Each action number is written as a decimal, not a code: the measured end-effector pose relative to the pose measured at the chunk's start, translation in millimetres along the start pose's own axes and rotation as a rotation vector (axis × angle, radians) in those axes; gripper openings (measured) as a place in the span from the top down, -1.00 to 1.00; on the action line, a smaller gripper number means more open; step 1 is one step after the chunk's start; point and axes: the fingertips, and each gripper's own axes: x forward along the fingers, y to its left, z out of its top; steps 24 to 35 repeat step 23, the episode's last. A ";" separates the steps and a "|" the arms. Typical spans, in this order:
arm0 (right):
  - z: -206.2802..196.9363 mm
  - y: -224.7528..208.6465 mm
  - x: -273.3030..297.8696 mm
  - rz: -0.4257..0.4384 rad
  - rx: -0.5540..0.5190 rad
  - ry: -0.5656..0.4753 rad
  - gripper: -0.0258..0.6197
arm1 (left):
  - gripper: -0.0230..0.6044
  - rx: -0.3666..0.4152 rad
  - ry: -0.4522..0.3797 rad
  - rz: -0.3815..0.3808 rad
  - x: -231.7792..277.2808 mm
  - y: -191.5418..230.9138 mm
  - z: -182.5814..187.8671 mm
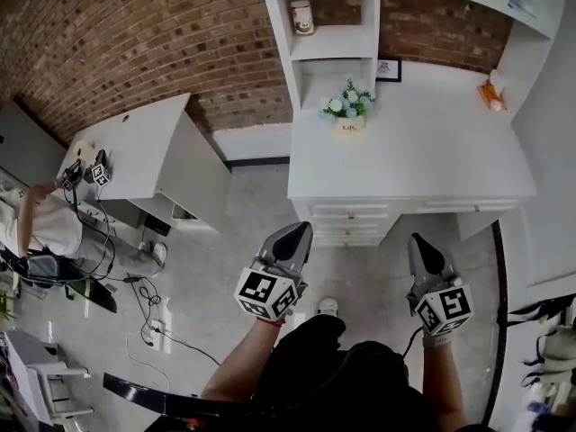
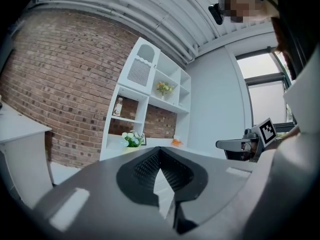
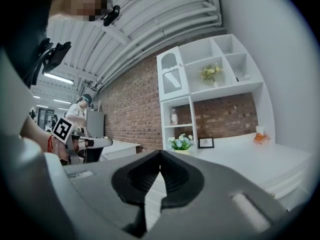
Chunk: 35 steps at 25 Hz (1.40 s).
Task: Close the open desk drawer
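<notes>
The drawer bank (image 1: 355, 225) sits under the front edge of the white desk (image 1: 423, 151), just left of its middle. From steeply above, its fronts show as stacked white bands, stepped outward toward the floor. I cannot tell which drawer stands open, or how far. A drawer like this is probably a stiff, fairly light box on runners that should slide with a steady push. The best place to press looks like the flat front near its middle, so it runs in straight and does not bang home. Nothing needs gripping. The left gripper (image 1: 301, 232) and the right gripper (image 1: 420, 241) hang in the air short of the desk, near the drawers but touching nothing. Each has its jaw tips pressed together and nothing between them. Farther back, a small pot of flowers (image 1: 346, 112) stands on the desktop below a white shelf unit (image 1: 333, 43) that holds a bottle (image 1: 301, 13).
</notes>
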 end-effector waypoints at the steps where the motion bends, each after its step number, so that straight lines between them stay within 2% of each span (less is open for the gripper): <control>1: 3.2 -0.8 -1.9 -0.002 -0.002 -0.006 0.92 | 0.92 -0.004 -0.005 0.002 -1.0 0.1 2.5; 6: 12.1 3.0 -5.7 -0.003 -0.004 -0.017 0.92 | 0.92 -0.007 -0.012 0.011 -7.2 2.7 7.1; 11: 20.5 14.8 -5.8 0.037 -0.022 -0.016 0.92 | 0.92 -0.021 -0.015 0.013 -7.7 1.9 8.4; 23: -4.9 22.8 7.8 0.037 0.015 0.033 0.92 | 0.92 -0.035 0.006 0.050 -12.4 24.0 0.8; 35: -4.9 22.8 7.8 0.037 0.015 0.033 0.92 | 0.92 -0.035 0.006 0.050 -12.4 24.0 0.8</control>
